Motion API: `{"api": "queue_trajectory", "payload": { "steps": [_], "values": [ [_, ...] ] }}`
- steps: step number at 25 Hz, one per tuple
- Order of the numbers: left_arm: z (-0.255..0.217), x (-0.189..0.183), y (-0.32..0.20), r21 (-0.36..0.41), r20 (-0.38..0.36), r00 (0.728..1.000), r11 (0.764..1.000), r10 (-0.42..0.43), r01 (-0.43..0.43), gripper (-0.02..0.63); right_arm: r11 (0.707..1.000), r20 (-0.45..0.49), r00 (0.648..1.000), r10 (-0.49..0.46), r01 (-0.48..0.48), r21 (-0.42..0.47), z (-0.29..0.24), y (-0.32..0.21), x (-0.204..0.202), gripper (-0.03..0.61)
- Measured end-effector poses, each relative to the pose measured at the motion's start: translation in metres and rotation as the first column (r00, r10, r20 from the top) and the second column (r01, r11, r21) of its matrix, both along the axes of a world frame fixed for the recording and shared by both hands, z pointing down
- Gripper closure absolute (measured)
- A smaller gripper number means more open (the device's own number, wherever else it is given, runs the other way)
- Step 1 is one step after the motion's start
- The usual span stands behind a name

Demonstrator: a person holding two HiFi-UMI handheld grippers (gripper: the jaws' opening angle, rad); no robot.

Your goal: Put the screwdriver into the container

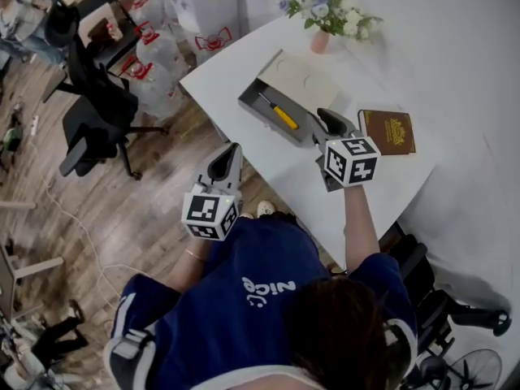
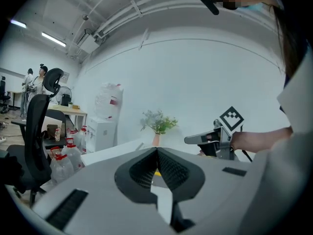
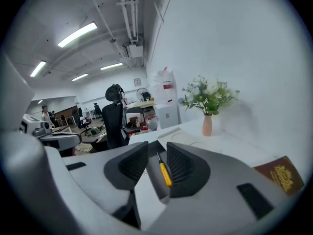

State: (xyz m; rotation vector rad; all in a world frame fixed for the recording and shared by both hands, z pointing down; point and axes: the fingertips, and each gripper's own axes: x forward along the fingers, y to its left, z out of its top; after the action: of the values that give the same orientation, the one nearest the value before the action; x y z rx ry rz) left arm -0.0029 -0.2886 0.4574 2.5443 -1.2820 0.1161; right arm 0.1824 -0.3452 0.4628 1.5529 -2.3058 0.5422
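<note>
Screwdriver (image 1: 283, 117), yellow-handled with a dark shaft, lies lengthwise in the open grey container (image 1: 253, 104) near the corner of the white bench (image 1: 455, 71). It rests flat on the tray floor and touches neither tool, so the placing itself looks done. Just above the container's near end hangs the right gripper (image 1: 329, 122), its fingers (image 3: 182, 164) spread and pinching nothing. Its own camera looks down through the gap at the screwdriver (easy to misread as a grip, but the tool sits in the tray, well below the pads). That open, raised pose fits a hand that has no more to carry. The left gripper (image 1: 228, 159) is held off the bench edge, over the wooden floor, with its fingers (image 2: 172, 169) pressed together and empty. It is probably kept aside because this job needs only one hand. A pale panel (image 1: 302, 80) lies against the container's far side; it may be a lid, but I cannot tell. A brown booklet (image 1: 387, 131) with a gold emblem lies just beside the right gripper, apart from the container, and a pink vase of flowers (image 1: 321, 39) stands farther back, clear of the work.
</note>
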Motion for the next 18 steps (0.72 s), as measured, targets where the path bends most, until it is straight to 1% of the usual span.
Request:
{"api": "queue_trajectory", "payload": {
  "steps": [4, 8, 10, 14, 18],
  "values": [
    [-0.007, 0.014, 0.005, 0.013, -0.01, 0.999, 0.999, 0.034, -0.034, 0.597, 0.994, 0.031, 0.997, 0.076, -0.078, 0.075, -0.019, 0.04, 0.015, 0.445],
    [-0.011, 0.024, 0.013, 0.021, -0.025, 0.997, 0.997, 0.07, -0.069, 0.597, 0.978, 0.047, 0.988, 0.148, -0.153, 0.144, -0.032, 0.08, 0.02, 0.44],
    [-0.014, 0.028, 0.015, 0.028, -0.03, 0.996, 0.996, 0.082, -0.081, 0.597, 0.97, 0.057, 0.982, 0.182, -0.188, 0.156, -0.033, 0.099, 0.023, 0.44],
    [-0.019, 0.039, 0.019, 0.047, -0.04, 0.993, 0.993, 0.11, -0.109, 0.597, 0.959, 0.022, 0.971, 0.238, -0.238, 0.153, -0.032, 0.131, 0.034, 0.44],
    [-0.022, 0.047, 0.023, 0.054, -0.047, 0.991, 0.991, 0.127, -0.124, 0.597, 0.943, 0.056, 0.956, 0.288, -0.293, 0.16, -0.031, 0.147, 0.043, 0.44]
  ]
}}
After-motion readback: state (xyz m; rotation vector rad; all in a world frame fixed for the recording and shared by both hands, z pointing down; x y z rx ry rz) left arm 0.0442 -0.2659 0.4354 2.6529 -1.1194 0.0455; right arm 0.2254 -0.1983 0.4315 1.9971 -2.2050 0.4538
